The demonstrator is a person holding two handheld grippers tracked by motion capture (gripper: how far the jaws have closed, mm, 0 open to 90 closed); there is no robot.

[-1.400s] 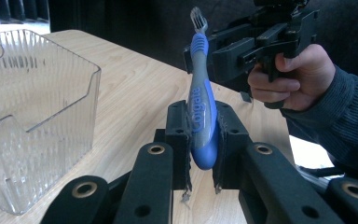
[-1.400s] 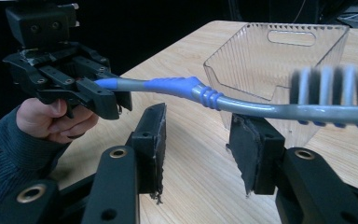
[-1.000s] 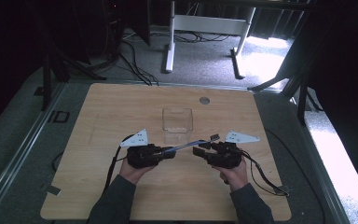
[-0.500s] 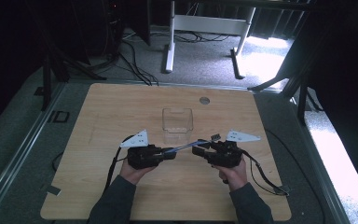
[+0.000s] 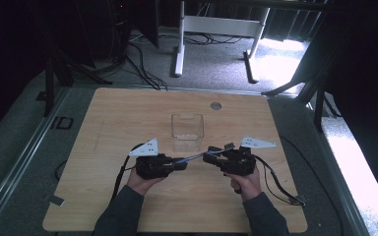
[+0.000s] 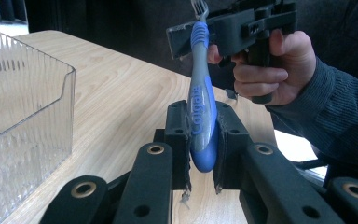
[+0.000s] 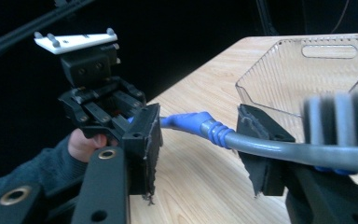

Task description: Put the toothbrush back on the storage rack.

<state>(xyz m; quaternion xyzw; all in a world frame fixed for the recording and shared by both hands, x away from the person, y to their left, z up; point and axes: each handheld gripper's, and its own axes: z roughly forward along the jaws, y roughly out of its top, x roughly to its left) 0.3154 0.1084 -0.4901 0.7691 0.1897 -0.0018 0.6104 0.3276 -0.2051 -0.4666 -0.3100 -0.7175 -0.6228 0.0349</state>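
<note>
Just in front of the clear bin (image 5: 187,132), I hold the toothbrush (image 6: 199,100) above the table (image 5: 128,113) between my 2 grippers. My left gripper (image 6: 200,135) is clamped on the handle end to keep it steady, while my right gripper (image 7: 198,144) has its jaws standing apart around the neck, not pressing it. I judge this a handover, the bin lying close for the drop.
</note>
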